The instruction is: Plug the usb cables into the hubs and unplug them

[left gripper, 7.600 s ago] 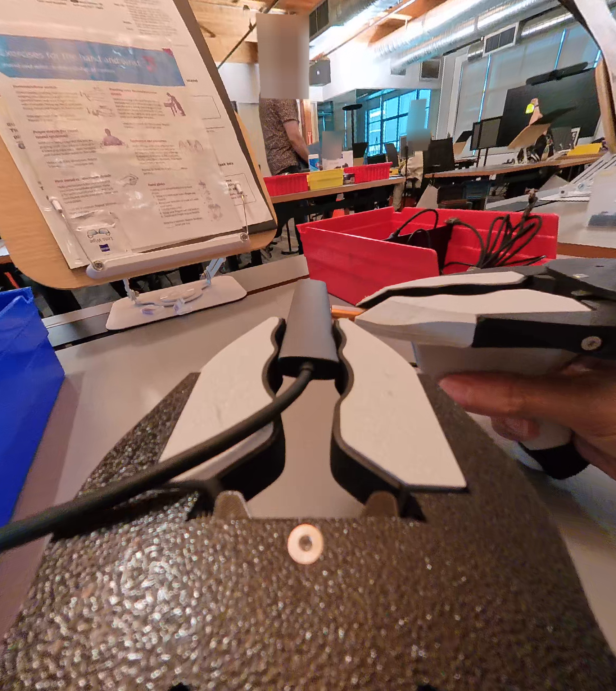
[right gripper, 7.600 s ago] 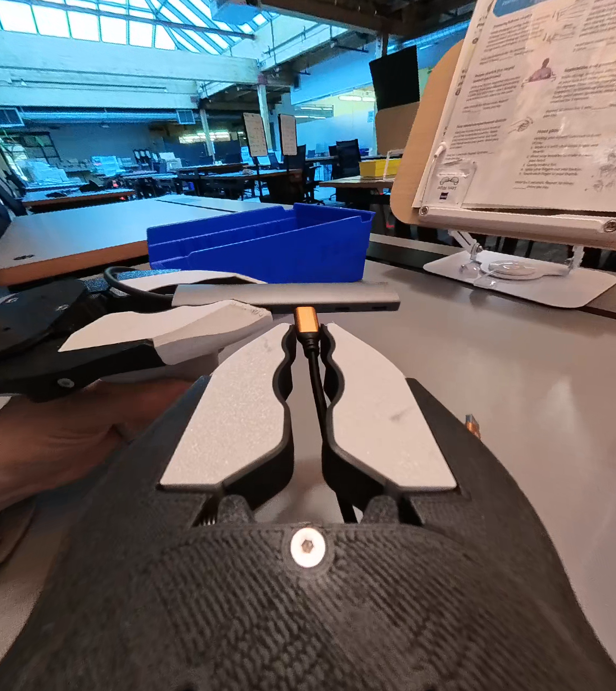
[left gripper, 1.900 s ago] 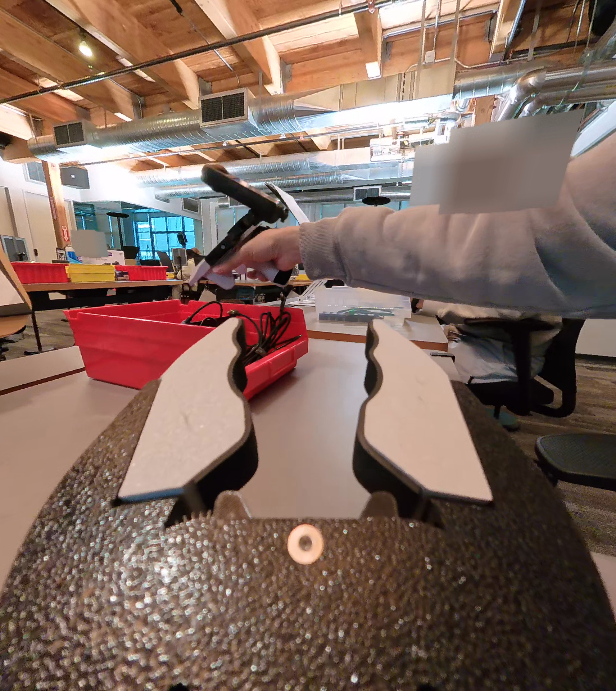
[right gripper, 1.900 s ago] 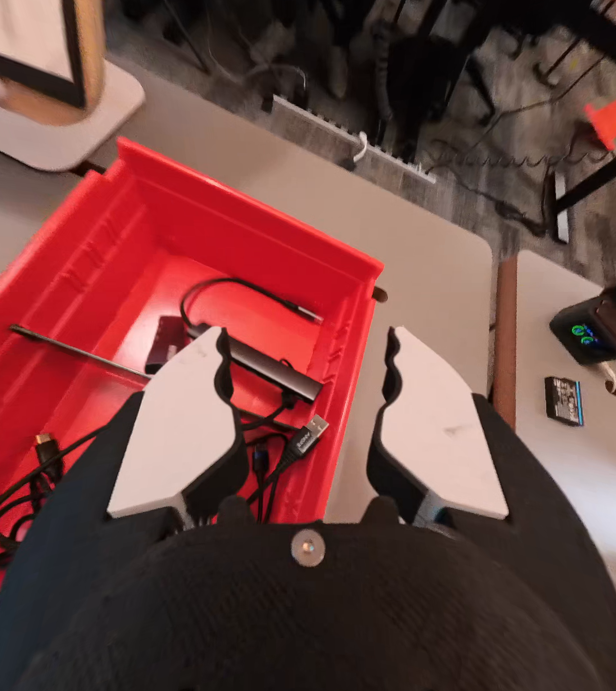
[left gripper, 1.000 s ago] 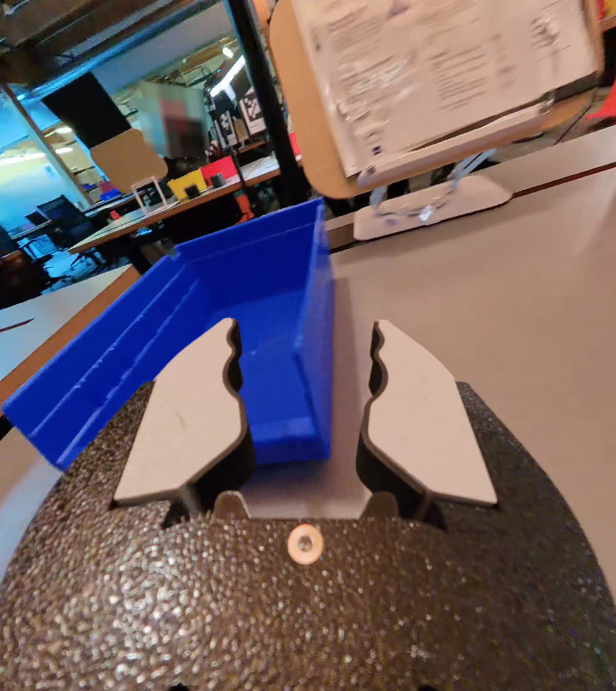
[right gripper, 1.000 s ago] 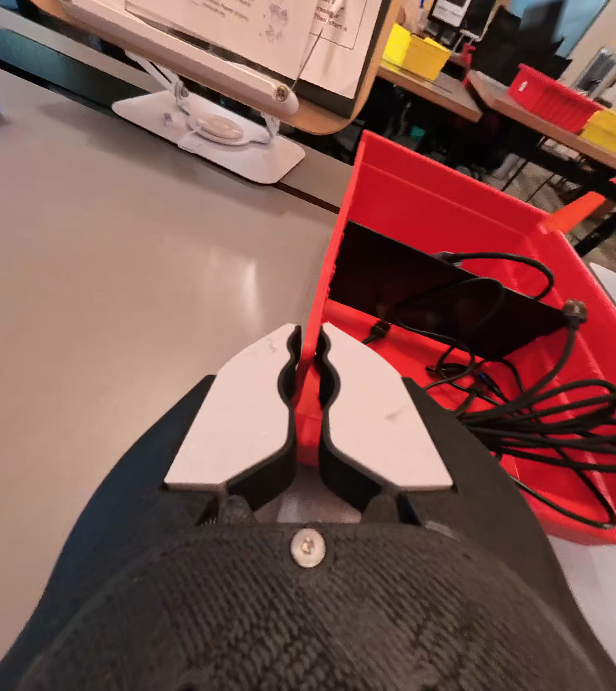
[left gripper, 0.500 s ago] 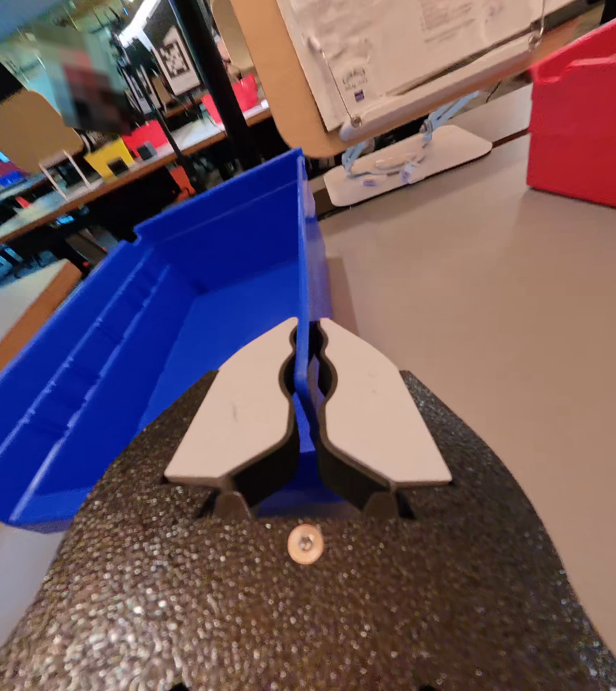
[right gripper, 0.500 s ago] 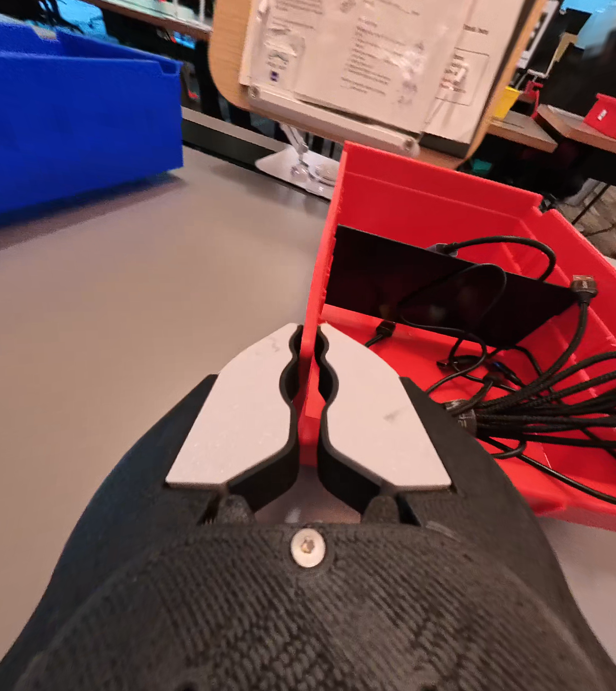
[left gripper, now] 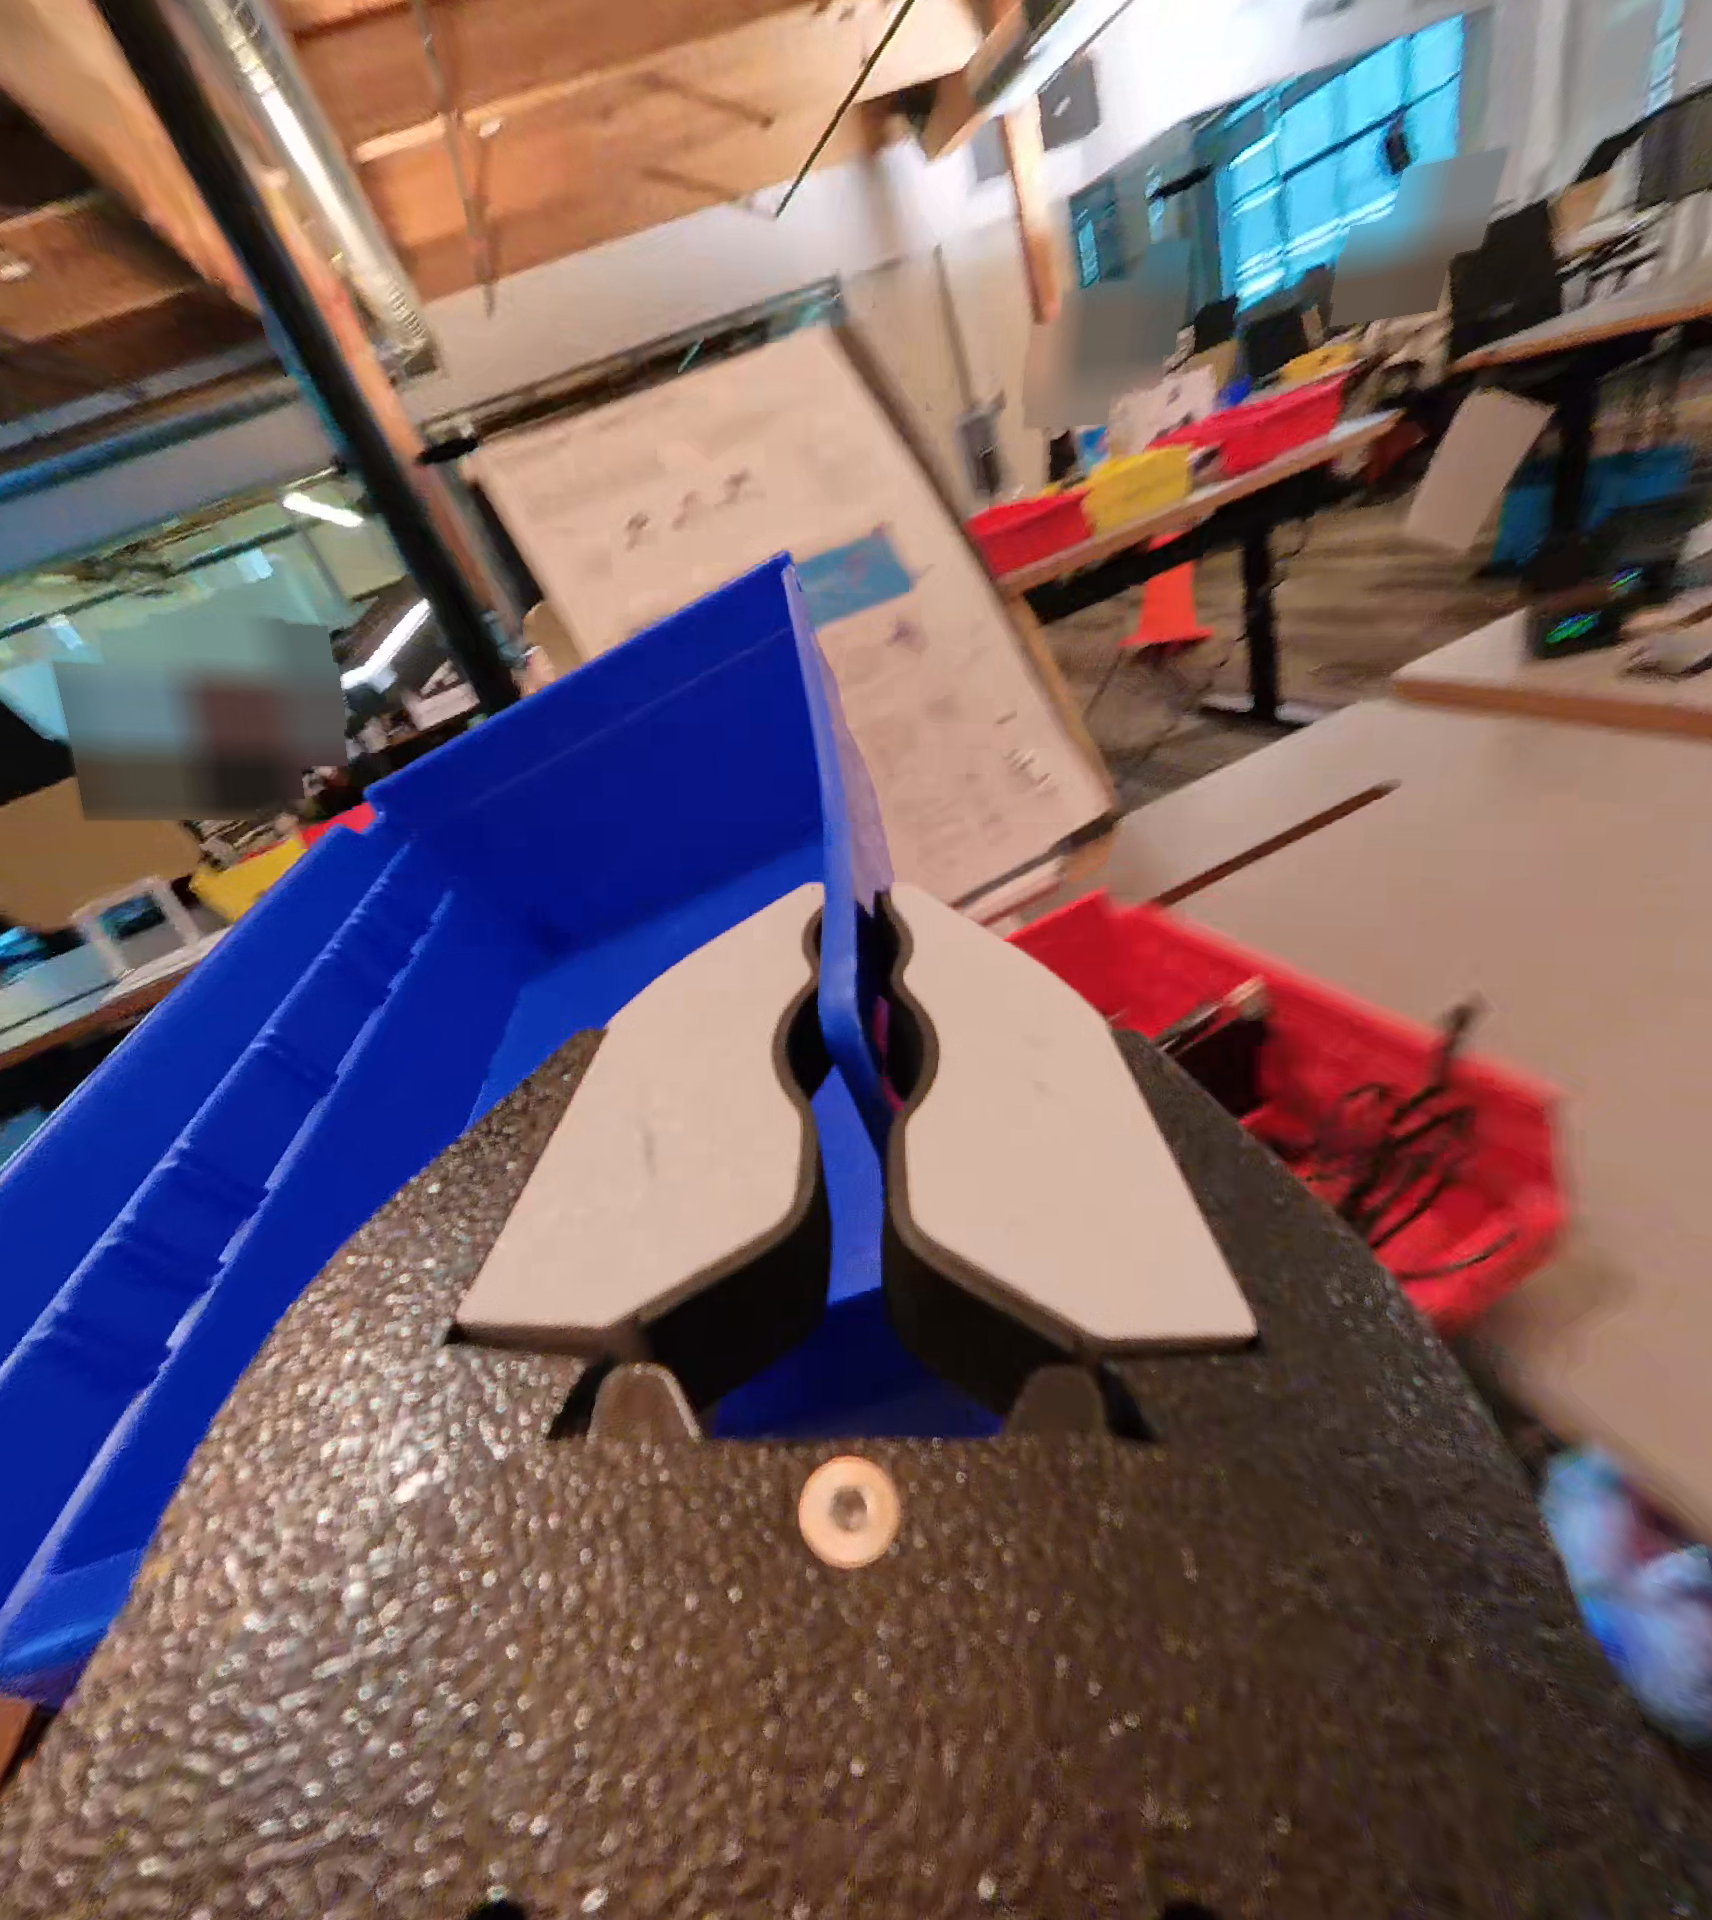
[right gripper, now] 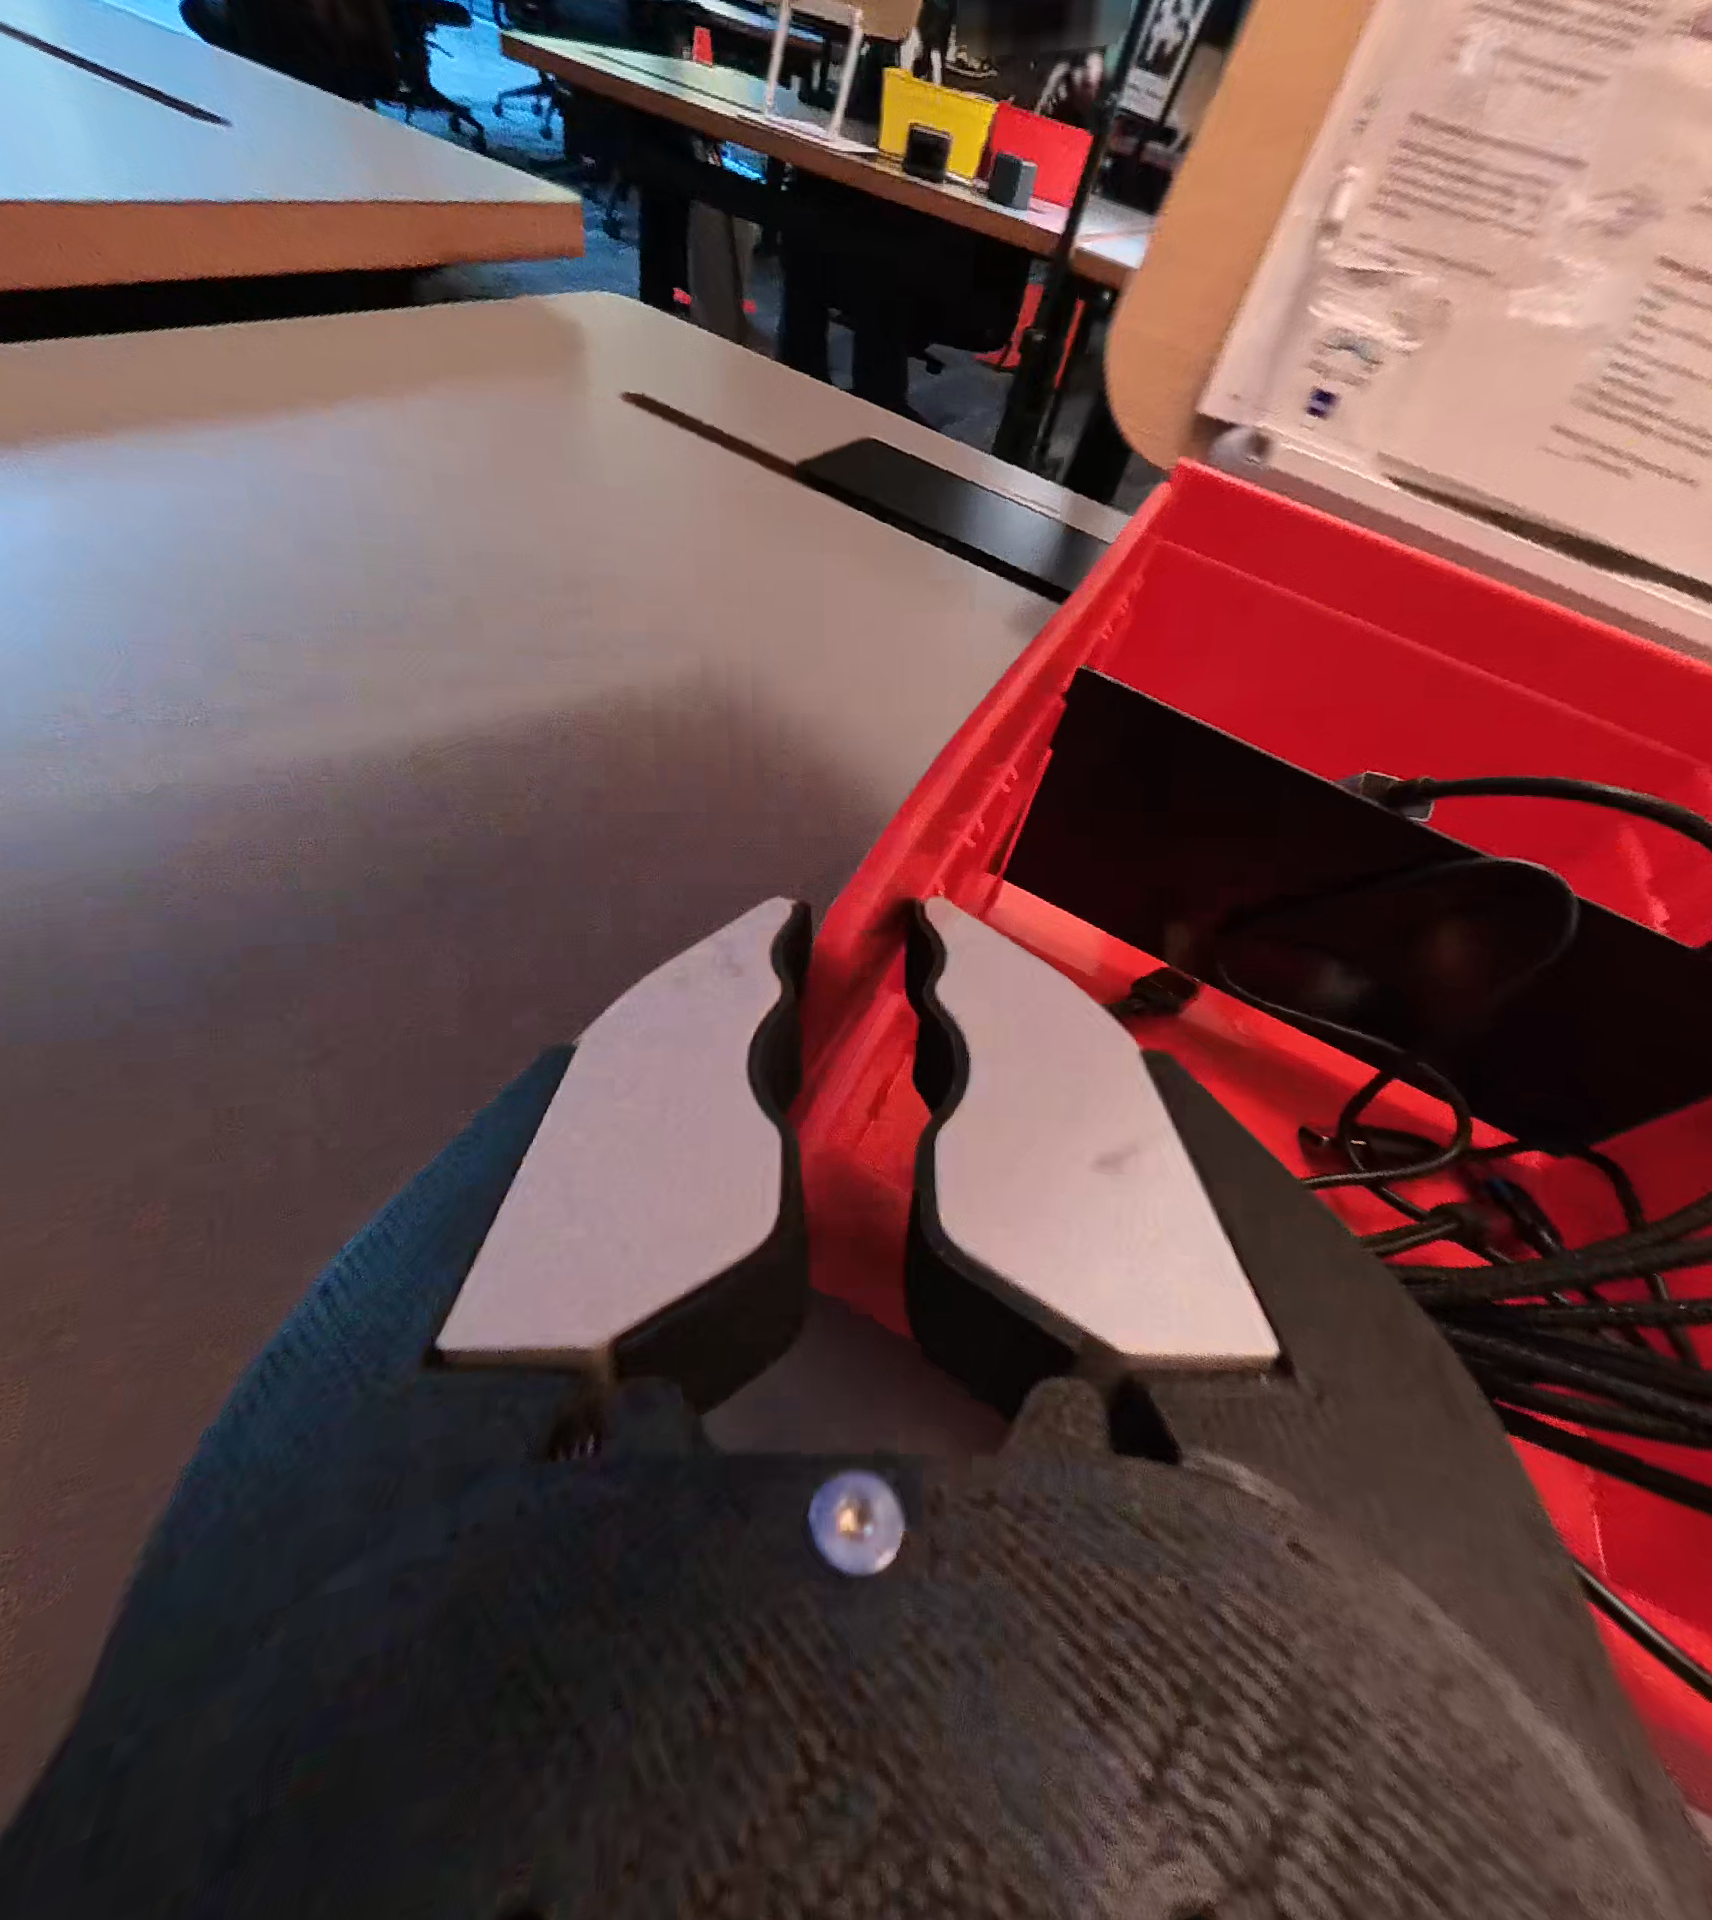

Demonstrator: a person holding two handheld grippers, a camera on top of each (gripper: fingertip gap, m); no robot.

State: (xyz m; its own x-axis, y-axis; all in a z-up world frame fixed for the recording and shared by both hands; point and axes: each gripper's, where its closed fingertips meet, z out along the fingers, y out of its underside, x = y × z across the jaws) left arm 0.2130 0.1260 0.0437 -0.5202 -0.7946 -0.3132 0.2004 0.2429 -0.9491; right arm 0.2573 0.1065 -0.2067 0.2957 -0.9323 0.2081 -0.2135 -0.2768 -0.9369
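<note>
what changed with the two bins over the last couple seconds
The left tool turned to the blue bin, closed on its side wall and has lifted and tilted it, so the red bin now shows below. The right tool came down and clamped the red bin's wall; its jaws now look slightly wider. The cables stay inside the red bin.

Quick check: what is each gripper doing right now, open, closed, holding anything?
Left gripper: closed on the side wall of the blue bin.
Right gripper: closed on the side wall of the red bin.
</note>
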